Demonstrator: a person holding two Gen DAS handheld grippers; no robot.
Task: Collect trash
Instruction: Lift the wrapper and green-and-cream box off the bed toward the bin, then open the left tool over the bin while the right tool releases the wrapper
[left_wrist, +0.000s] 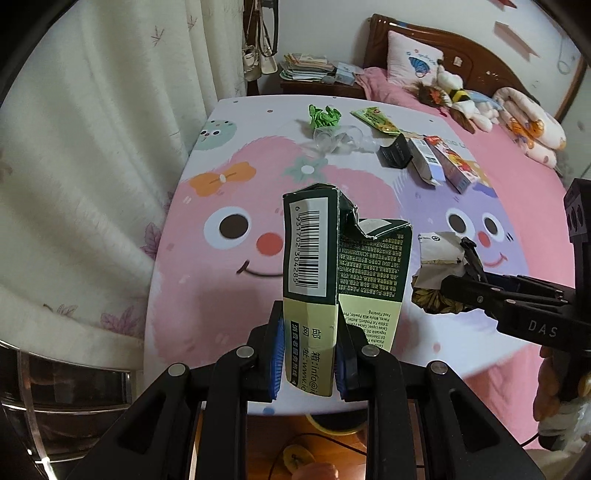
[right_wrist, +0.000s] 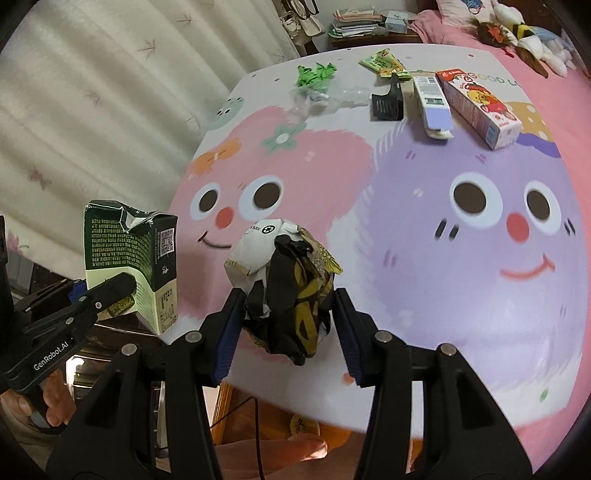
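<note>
My left gripper (left_wrist: 314, 354) is shut on a dark green and cream carton (left_wrist: 325, 266) with a torn top, held upright above the bed's near edge. The right wrist view shows the same carton (right_wrist: 136, 258) at the left, in the left gripper (right_wrist: 107, 291). A crumpled black, gold and white wrapper (right_wrist: 288, 291) is clamped in my right gripper (right_wrist: 286, 325). From the left wrist view that wrapper (left_wrist: 437, 273) and the right gripper (left_wrist: 465, 269) are just right of the carton, apart from it.
Far across the cartoon bedspread (right_wrist: 424, 258) lie a green crumpled wrapper (right_wrist: 316, 75), clear plastic (right_wrist: 347, 94), a green snack packet (right_wrist: 386, 64), a black box (right_wrist: 388, 103), a white-lilac box (right_wrist: 434, 109) and a red box (right_wrist: 480, 107). A curtain (left_wrist: 92, 166) hangs on the left. Plush toys (left_wrist: 458, 96) sit by the headboard.
</note>
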